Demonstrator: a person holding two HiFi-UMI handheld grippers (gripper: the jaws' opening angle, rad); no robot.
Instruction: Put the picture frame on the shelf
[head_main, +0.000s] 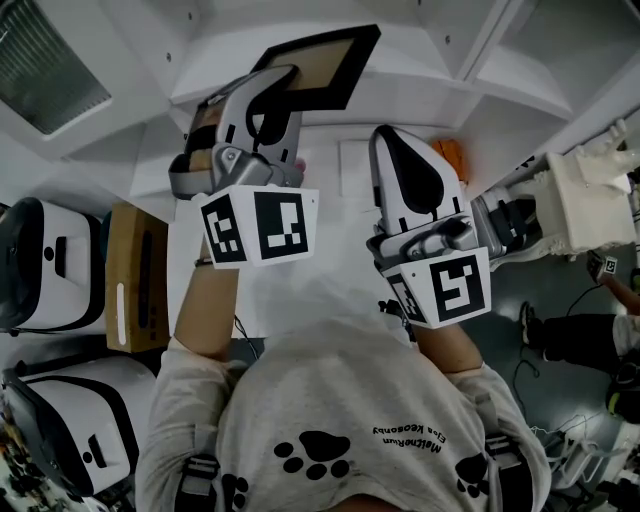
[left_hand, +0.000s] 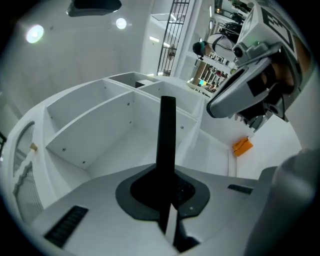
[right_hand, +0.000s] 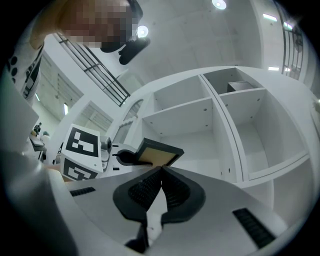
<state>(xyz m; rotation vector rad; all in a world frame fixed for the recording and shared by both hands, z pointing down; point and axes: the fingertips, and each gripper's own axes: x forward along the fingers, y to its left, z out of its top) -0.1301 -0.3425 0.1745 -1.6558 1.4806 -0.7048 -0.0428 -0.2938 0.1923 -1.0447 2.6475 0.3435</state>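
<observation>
One picture frame is held up in front of the white shelf, clamped by its edge in the left gripper. The right gripper, second of two, is clenched on nothing.

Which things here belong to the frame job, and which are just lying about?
Job: black picture frame with brown insert, clamped in the left gripper; white shelf unit.
Lying about: small orange object; brown cardboard box; white-and-black cases; shut, empty right gripper.
</observation>
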